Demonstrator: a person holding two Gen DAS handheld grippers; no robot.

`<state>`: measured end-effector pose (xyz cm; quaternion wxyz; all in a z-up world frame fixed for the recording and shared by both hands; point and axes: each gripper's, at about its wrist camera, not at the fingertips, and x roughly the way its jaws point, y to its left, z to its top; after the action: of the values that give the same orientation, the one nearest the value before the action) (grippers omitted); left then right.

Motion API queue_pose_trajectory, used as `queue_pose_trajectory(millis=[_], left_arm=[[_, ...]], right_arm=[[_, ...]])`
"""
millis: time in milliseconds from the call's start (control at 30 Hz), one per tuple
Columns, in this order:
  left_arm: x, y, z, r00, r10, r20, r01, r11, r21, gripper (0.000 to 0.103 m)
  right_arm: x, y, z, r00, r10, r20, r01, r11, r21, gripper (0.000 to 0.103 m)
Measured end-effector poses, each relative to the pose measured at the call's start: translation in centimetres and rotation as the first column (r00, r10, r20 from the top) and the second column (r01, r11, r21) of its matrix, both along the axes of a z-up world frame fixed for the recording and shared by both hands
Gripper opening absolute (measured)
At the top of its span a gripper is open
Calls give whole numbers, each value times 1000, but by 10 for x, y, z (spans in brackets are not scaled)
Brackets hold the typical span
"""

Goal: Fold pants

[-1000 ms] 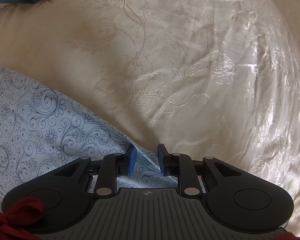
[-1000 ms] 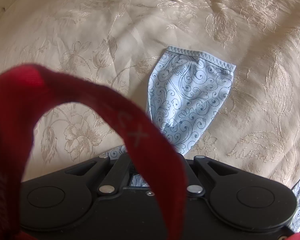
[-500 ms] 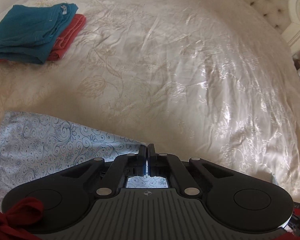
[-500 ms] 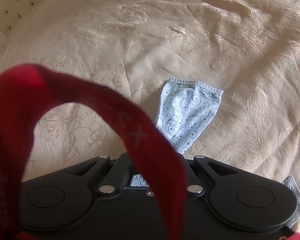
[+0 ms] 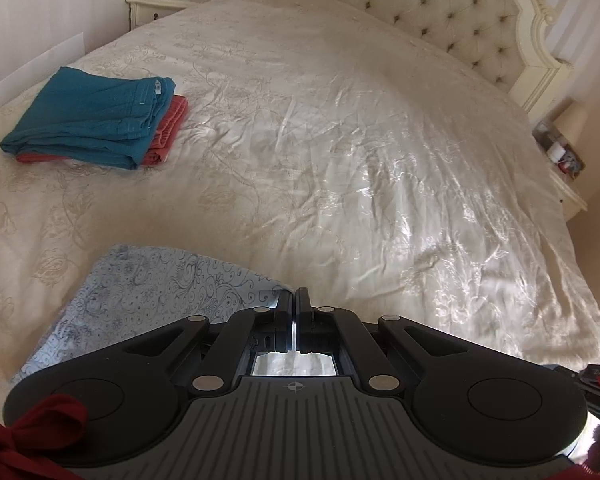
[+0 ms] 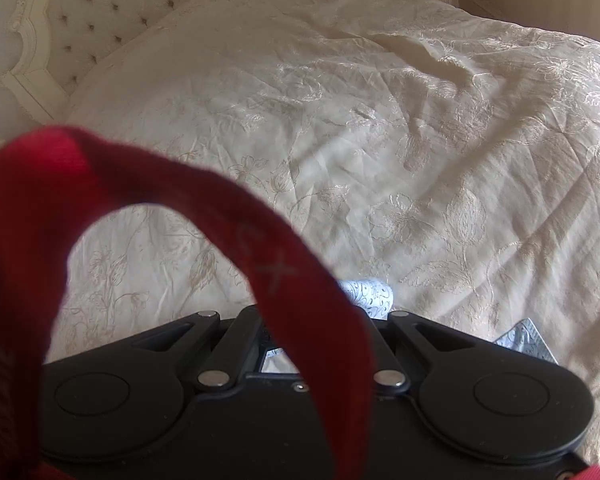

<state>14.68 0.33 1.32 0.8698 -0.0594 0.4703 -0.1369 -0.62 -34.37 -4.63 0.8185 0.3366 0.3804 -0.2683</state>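
Note:
The light blue floral pants [image 5: 156, 292] hang from my left gripper [image 5: 295, 294], which is shut on their edge and lifted above the cream bedspread [image 5: 340, 140]. In the right wrist view a small part of the pants [image 6: 370, 294] shows just beyond my right gripper [image 6: 324, 316]. A red strap [image 6: 236, 232] hides the right fingertips, so their state is hidden. Another corner of the pants [image 6: 526, 340] shows at the lower right.
A folded teal garment [image 5: 88, 116] lies on a folded red one [image 5: 168, 128] at the left of the bed. The tufted headboard [image 5: 440, 12] is at the far end, with nightstands at the far left [image 5: 160, 0] and right [image 5: 564, 160].
My left gripper closed on the pants edge and rose well above the bed. My right gripper also rose, and the pants leg drew in under it.

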Motion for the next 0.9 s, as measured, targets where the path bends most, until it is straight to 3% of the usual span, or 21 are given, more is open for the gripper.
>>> queue_pose_trajectory(millis=[167, 467, 533, 667, 733, 900], left_arm=[[-46, 22, -12, 1000, -18, -25, 19, 999, 41, 1], [-82, 36, -104, 970, -19, -241, 62, 983, 172, 1], [-85, 36, -116, 965, -19, -260, 73, 978, 197, 1], [-87, 40, -125, 962, -4, -273, 65, 975, 213, 1], [-85, 44, -128, 958, 19, -285, 42, 978, 206, 1], [-83, 45, -135, 954, 42, -298, 25, 976, 218, 1]], right_arm=[[-43, 27, -12, 999, 31, -44, -30, 999, 13, 5], [-79, 62, -120, 961, 104, -255, -79, 991, 105, 6], [-86, 69, -135, 949, 116, -292, -83, 989, 123, 15], [-102, 71, -130, 947, 125, -296, -101, 990, 97, 18], [-105, 75, -119, 946, 140, -293, -133, 990, 46, 29], [-94, 78, -89, 951, 191, -245, -230, 963, -143, 29]])
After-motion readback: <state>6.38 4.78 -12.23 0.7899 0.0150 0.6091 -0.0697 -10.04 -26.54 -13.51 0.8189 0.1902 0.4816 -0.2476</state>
